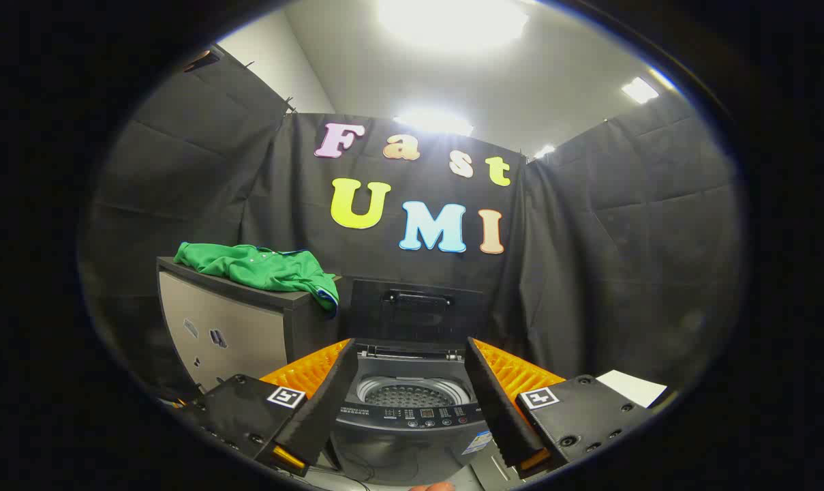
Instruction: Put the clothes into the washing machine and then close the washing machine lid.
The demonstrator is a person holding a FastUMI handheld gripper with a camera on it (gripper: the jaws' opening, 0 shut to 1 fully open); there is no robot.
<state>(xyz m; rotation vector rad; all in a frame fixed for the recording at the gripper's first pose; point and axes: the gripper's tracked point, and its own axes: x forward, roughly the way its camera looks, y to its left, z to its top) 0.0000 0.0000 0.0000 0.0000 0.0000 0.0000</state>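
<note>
Fingers spread over the open washer, shirt beyond them on the cabinet.

The gripper (412, 409) held nothing, its fingers wide apart. Between them sat the washing machine (409, 417), its lid (415, 310) raised upright and the drum (407, 394) showing. The green shirt (262, 267) lay beyond the left finger, draped over the grey cabinet (231, 327) beside the machine.

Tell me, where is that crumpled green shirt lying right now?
The crumpled green shirt lies on top of a dark-topped cabinet, left of the open top-loading washing machine, beyond the open gripper.
</note>
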